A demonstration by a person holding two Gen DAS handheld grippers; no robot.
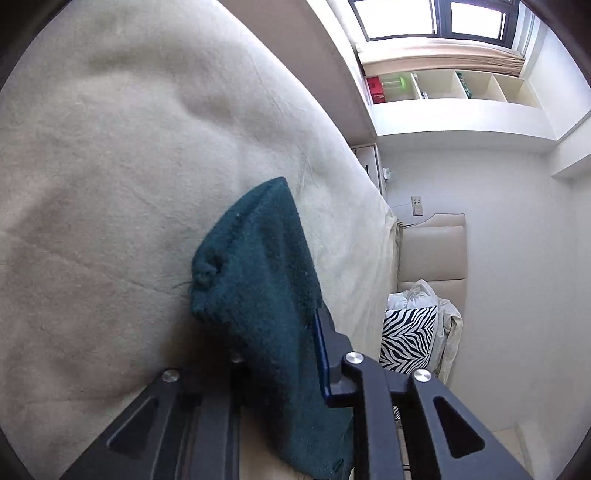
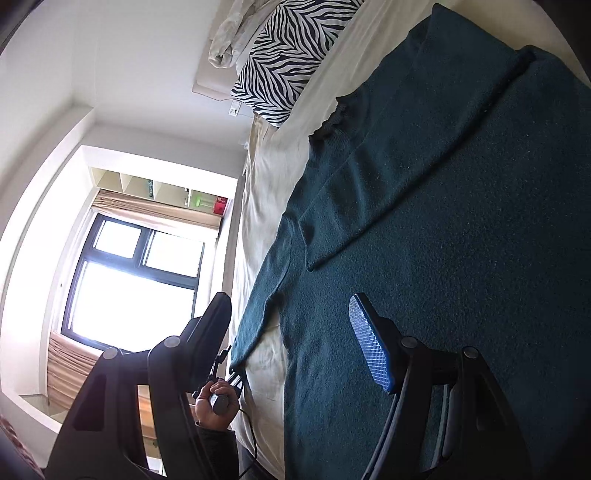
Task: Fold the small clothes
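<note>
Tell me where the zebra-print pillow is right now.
The zebra-print pillow lies at the head of the bed against the beige headboard, beside a crumpled white cloth, just beyond the teal sweater; the left wrist view shows it lower right.

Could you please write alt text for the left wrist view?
The left claw is shut on a fold of dark teal knitted sweater above a cream bedsheet; a zebra-striped pillow lies beyond.
</note>
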